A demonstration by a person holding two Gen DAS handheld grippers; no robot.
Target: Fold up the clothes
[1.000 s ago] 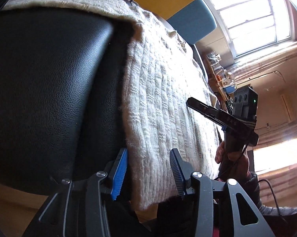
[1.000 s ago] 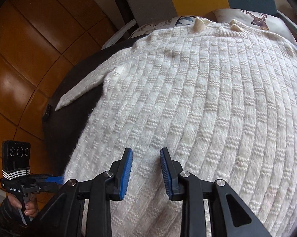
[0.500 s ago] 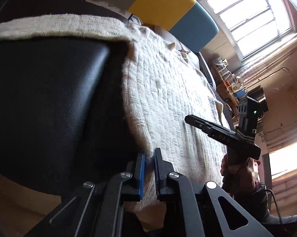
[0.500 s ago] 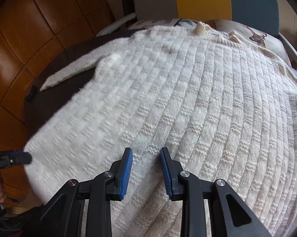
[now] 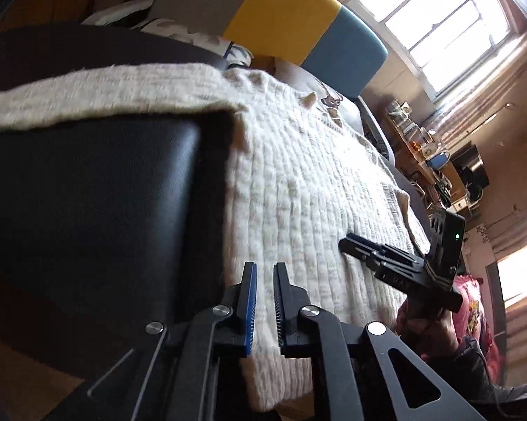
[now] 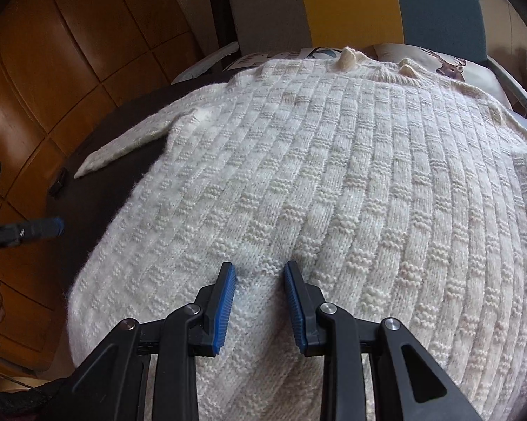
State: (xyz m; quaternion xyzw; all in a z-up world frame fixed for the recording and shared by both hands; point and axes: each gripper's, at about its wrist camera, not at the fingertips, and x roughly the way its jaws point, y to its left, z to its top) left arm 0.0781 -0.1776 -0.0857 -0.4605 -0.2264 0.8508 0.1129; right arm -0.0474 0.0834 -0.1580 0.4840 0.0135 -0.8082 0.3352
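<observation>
Surface: black leather seat (image 5: 88, 210), near edge.
Sweater (image 6: 333, 175): cream knit, spread flat, hem overhanging that edge.
Left gripper (image 5: 263, 301): fingers narrow, pinching the hem's left corner.
Right gripper (image 6: 260, 301): fingers parted, hem between.

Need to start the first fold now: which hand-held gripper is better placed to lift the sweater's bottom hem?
Left. The left hand-held gripper is nearly closed around the sweater at its lower corner. The right hand-held gripper has its jaws apart over the hem's middle, gripping nothing.
</observation>
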